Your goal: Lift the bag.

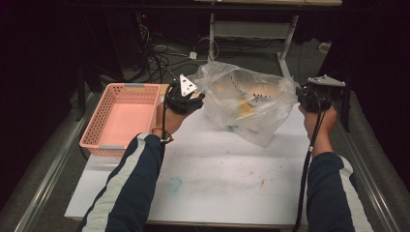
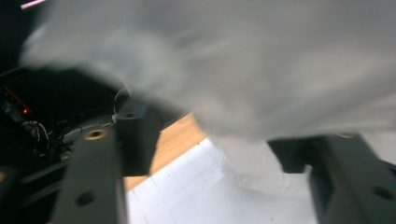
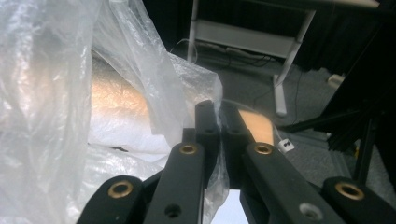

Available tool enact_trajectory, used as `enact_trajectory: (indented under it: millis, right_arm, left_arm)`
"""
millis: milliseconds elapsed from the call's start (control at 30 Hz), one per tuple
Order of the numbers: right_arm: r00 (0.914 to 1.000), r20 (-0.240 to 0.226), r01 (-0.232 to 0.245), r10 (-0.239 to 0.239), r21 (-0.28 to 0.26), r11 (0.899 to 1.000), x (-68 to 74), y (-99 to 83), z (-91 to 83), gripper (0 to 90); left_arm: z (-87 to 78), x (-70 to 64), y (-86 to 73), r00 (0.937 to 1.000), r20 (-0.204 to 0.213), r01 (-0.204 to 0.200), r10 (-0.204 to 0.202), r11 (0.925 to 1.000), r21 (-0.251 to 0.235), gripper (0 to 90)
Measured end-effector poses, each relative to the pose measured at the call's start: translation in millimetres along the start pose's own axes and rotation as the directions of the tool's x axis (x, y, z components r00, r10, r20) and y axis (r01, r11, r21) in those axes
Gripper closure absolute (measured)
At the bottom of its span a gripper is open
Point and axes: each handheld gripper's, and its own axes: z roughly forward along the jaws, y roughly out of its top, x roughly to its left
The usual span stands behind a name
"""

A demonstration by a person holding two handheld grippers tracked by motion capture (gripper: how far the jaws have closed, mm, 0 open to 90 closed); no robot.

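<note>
A clear plastic bag (image 1: 246, 101) with pale, yellowish things inside rests on the far part of the white table (image 1: 217, 174), stretched between both grippers. My left gripper (image 1: 186, 99) is at the bag's left edge. In the left gripper view its jaws stand wide apart (image 2: 219, 140), and blurred bag plastic (image 2: 261, 70) hangs close over and between them. My right gripper (image 1: 309, 94) is at the bag's right edge. In the right gripper view its jaws (image 3: 218, 116) are pressed together on a fold of the bag (image 3: 56, 93).
A pink perforated basket (image 1: 123, 118) stands at the table's left side, just left of my left hand. Behind the table are a desk frame (image 1: 251, 29) and floor cables (image 1: 164, 53). Faint colour stains mark the table's near half.
</note>
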Motion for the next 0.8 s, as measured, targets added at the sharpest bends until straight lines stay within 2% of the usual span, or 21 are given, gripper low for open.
enact_trajectory:
  millis: [67,133,233,400,567,600,667,733,800]
  right_arm:
    - [1.0000,0.006,0.001,-0.001,-0.008,1.000,-1.9,6.4,-4.2,89.4]
    - [0.9998,0.022,0.006,-0.006,-0.018,1.000,-4.0,12.6,-8.2,89.5]
    - [0.9990,0.044,0.009,-0.007,-0.025,1.000,-8.5,21.8,-13.9,89.6]
    - [0.9966,0.081,-0.009,0.011,-0.029,1.000,-18.5,31.5,-19.7,89.6]
    - [0.9970,0.077,-0.014,0.015,-0.002,1.000,-22.2,29.3,-14.8,87.4]
    - [0.9972,0.072,-0.016,0.016,0.002,1.000,-22.0,28.0,-13.9,83.4]
    - [0.9977,0.065,-0.016,0.016,0.009,1.000,-21.4,25.8,-12.1,77.8]
    - [0.9989,0.041,-0.021,0.021,-0.003,1.000,-21.0,24.6,-12.5,73.0]
    - [0.9996,0.012,-0.026,0.026,-0.027,0.999,-20.2,25.7,-15.5,64.5]
  left_arm:
    - [0.0,0.3,5.7,0.9991,0.039,-0.019,0.019,0.9998,-0.007,64.5]
    - [0.2,0.7,13.1,0.9985,0.044,-0.032,0.033,0.9994,-0.015,79.4]
    - [-0.4,6.0,27.4,0.9994,0.019,-0.027,0.027,0.9993,-0.027,85.2]
    - [1.3,14.5,48.1,0.9989,-0.028,-0.038,0.037,0.9989,-0.028,85.3]
    - [10.4,12.5,48.9,0.9980,-0.041,-0.049,0.049,0.9988,0.008,85.2]
    - [12.0,12.3,47.4,0.9983,-0.041,-0.041,0.041,0.9991,0.015,85.0]
    - [14.2,13.5,45.3,0.9992,-0.033,-0.020,0.021,0.9994,0.028,77.0]
    - [13.0,15.1,44.5,0.9998,-0.022,-0.001,0.002,0.9998,0.022,71.5]
    - [9.3,16.1,46.0,0.9993,-0.036,0.006,-0.005,0.9999,0.013,65.9]
